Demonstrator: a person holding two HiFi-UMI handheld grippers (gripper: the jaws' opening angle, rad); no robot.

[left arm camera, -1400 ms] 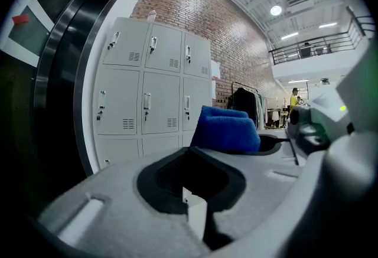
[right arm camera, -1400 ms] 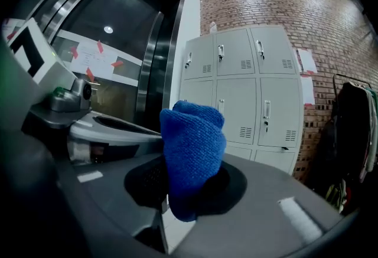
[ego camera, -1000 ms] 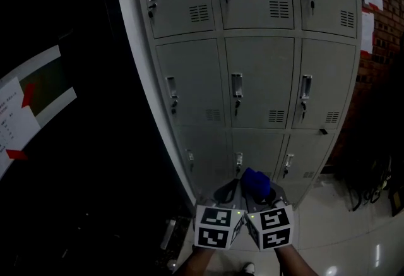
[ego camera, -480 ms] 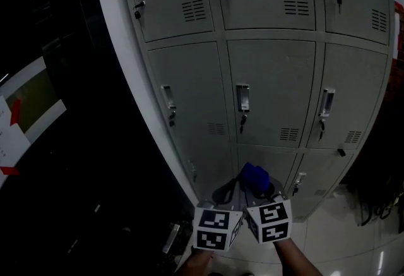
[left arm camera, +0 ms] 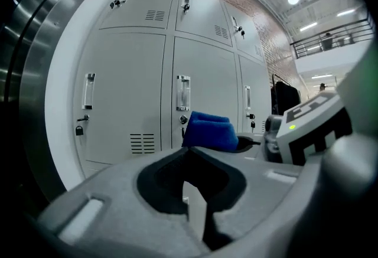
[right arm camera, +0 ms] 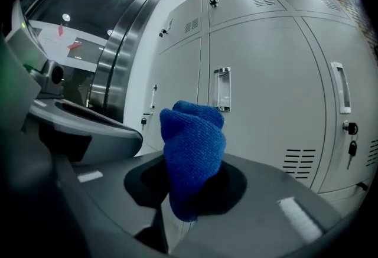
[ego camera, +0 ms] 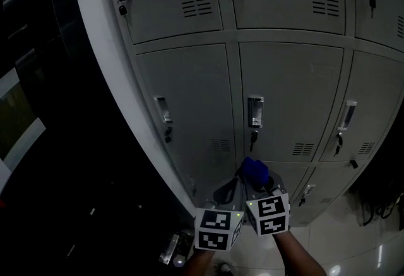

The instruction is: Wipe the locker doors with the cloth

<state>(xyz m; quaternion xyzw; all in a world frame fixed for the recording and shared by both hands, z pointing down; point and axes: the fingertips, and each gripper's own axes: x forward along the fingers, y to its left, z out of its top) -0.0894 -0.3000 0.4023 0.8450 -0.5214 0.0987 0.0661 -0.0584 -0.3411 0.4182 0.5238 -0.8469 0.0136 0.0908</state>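
A bank of grey locker doors (ego camera: 290,98) fills the head view, each with a metal handle (ego camera: 255,111), a lock and a vent. Low in the middle my two grippers are held side by side, short of the doors. My right gripper (ego camera: 257,185) is shut on a bunched blue cloth (ego camera: 254,171), which sticks up from its jaws (right arm camera: 192,156) toward a door (right arm camera: 266,85). Just left of it, my left gripper (ego camera: 228,190) is shut with nothing in it (left arm camera: 190,152). The cloth (left arm camera: 209,130) also shows to the right in the left gripper view.
A white frame edge (ego camera: 104,72) borders the lockers on the left, with a dark steel panel (ego camera: 57,161) beyond it. Glossy floor tiles (ego camera: 353,246) lie at the lower right, with dark cables (ego camera: 386,202) by the wall. A brick wall (left arm camera: 260,12) stands beyond the lockers.
The lockers have grown larger in the head view and slid down and right, so I am closer. Both grippers stay together at the bottom, the cloth still held.
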